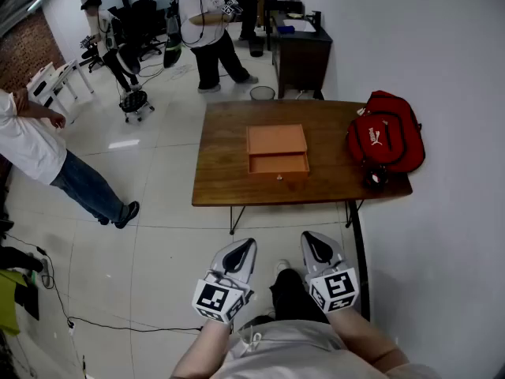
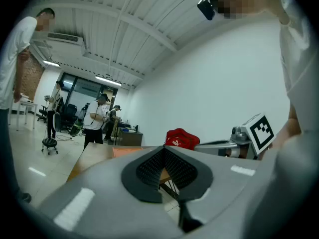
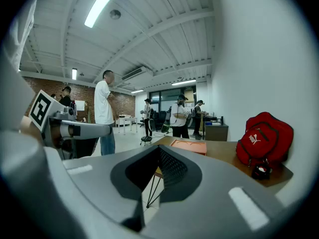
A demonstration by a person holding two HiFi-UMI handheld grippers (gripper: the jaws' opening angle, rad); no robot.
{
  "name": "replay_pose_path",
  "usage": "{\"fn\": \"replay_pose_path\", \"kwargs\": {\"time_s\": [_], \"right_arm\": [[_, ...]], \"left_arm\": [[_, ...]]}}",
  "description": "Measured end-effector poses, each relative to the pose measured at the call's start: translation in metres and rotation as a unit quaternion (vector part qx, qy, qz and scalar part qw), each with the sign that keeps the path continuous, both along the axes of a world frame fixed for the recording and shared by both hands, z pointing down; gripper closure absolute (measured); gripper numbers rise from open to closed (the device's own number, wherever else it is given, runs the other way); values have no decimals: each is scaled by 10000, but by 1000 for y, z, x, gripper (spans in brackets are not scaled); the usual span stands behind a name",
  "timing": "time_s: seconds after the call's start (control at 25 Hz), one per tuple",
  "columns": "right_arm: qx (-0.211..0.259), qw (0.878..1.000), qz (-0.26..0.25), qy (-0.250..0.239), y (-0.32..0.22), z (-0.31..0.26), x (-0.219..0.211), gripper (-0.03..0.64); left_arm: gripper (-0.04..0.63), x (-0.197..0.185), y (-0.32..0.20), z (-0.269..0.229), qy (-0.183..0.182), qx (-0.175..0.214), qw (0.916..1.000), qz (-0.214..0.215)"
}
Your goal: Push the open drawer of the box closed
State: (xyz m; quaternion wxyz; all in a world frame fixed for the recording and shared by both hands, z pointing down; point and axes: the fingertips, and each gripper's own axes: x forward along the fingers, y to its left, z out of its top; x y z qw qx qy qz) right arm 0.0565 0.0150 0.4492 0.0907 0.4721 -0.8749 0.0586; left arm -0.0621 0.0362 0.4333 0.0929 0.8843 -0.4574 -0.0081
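Observation:
An orange box (image 1: 276, 140) lies in the middle of a brown wooden table (image 1: 221, 164). Its drawer (image 1: 278, 164) is pulled out toward me, a small knob on its front. Both grippers hover over the floor well short of the table. The left gripper (image 1: 248, 245) and the right gripper (image 1: 309, 238) are both shut and hold nothing. In the left gripper view the jaws meet at the left gripper (image 2: 163, 151) tip, with the box (image 2: 127, 152) far beyond. In the right gripper view the right gripper (image 3: 159, 149) is shut too, and the box (image 3: 189, 146) sits far ahead.
A red backpack (image 1: 385, 136) lies on the table's right end with a small black object (image 1: 375, 178) beside it. One person (image 1: 35, 144) stands at the left, another (image 1: 205, 22) behind the table. A dark desk (image 1: 300, 46) and a bin (image 1: 262, 93) stand at the back.

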Motion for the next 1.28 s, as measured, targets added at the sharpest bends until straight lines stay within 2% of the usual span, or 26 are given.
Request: {"fn": "replay_pose_path", "kwargs": {"time_s": [0.16,0.36,0.76,0.92,1.08,1.28], "right_arm": [[-18,10000,16,18,-38,12,1,609],[-256,9997,2,59,-87,39,3,609],[-888,9957,89,235,-205,101,7,609],[-1290,9911,124,296,-235,134,7,609],[-1684,9851,171,299,-256,168,7,609],[-1979,9794,191,352,-275,194,8,609]], "left_arm": [[590,0,-40,13,24,-50,10000,-35],[591,10,-88,32,-318,-168,9993,47],[590,23,-206,88,-465,-694,9965,18],[590,25,-239,121,-500,-1087,9928,42],[591,23,-260,168,-385,-1683,9850,-22],[591,24,-277,209,-451,-2160,9753,-25]]}}
